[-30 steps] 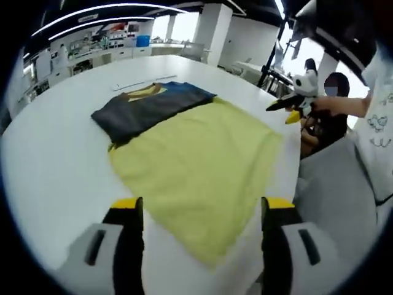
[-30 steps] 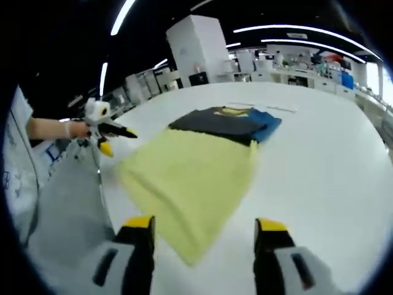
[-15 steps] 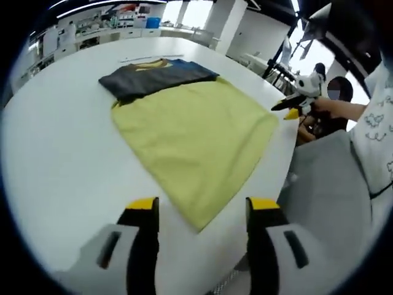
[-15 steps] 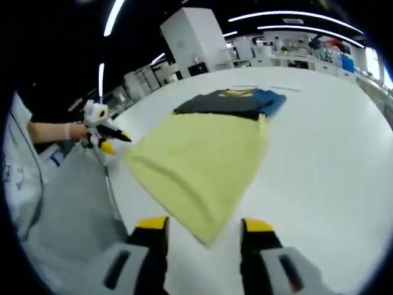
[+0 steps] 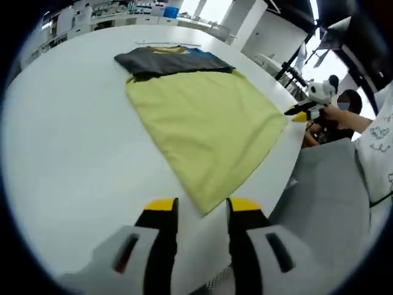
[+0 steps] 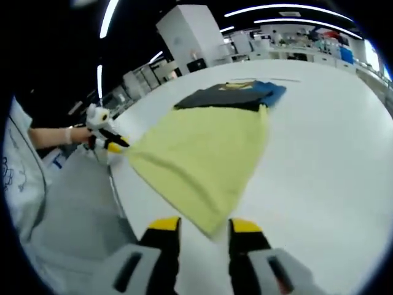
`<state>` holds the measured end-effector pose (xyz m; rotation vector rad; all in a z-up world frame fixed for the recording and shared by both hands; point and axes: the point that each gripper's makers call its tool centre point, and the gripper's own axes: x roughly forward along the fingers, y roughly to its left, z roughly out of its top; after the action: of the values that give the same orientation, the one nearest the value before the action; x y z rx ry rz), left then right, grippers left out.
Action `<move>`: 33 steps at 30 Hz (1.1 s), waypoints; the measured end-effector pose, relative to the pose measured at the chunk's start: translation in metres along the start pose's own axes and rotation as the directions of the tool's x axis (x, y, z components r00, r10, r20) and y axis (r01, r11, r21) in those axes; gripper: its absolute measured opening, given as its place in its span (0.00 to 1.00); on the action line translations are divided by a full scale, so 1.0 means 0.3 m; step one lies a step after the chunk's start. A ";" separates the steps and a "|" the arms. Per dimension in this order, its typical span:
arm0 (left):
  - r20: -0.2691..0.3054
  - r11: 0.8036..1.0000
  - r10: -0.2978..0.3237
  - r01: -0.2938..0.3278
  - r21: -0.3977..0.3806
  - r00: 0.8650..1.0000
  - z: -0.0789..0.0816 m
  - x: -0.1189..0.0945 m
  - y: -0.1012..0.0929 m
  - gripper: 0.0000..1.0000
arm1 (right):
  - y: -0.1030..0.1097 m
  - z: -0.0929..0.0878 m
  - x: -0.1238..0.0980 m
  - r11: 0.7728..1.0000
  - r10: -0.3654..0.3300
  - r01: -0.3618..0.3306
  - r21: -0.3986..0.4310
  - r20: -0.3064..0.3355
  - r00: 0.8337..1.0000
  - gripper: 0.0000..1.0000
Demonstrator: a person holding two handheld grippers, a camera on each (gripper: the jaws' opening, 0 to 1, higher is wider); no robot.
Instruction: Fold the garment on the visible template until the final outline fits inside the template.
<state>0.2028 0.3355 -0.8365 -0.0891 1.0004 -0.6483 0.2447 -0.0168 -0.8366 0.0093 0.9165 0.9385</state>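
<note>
two grippers sit at the near corners of the yellow garment [image 5: 202,126] — it lies flat on the white desk [image 5: 67,160] from the centre up toward the top of the frame, where it meets a dark folded cloth [image 5: 172,60]. the left gripper [image 5: 199,208] has its jaws narrowly parted astride the nearest corner at lower centre, not yet closed on it. the right gripper [image 6: 201,226] stands likewise at the other corner in the right gripper view. both look placed to pinch and lift the hem together — a fold away from the person.
</note>
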 end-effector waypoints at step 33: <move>-0.011 0.993 -0.067 0.066 -0.095 0.998 -0.035 -0.083 -0.030 0.00 | 0.076 0.001 -0.069 0.951 0.087 -0.100 0.293 0.056 0.995 0.00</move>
<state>0.1810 0.3440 -0.8204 -0.2022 1.0449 -0.6626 0.2241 -0.0169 -0.8139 0.3298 1.0165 0.8776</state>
